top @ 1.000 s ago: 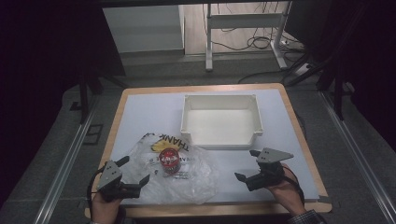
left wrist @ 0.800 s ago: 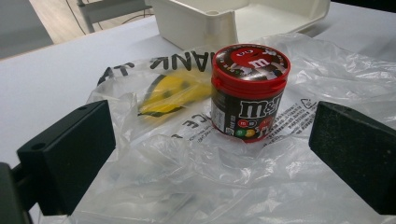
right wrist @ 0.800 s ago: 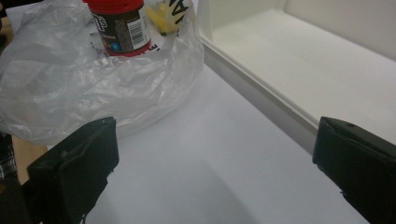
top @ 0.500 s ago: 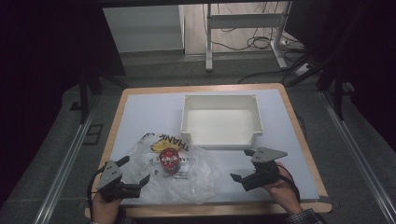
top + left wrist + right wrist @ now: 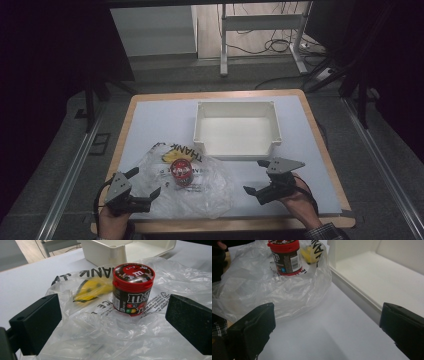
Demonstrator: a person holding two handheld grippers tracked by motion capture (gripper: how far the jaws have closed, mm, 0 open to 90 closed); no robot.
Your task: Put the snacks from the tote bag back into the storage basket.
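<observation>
An M&M's jar is seen on a "THANK"-printed plastic bag (print partly crumpled); both grippers are spread.

A wood-edged table with a pale blue-white top is seen under overhead light, surroundings left dark. Grey carpeted floor is crossed by metal rails on both sides. Beyond, a wooden floor strip is lit, with a white metal frame, loose cables and a white panel.
</observation>
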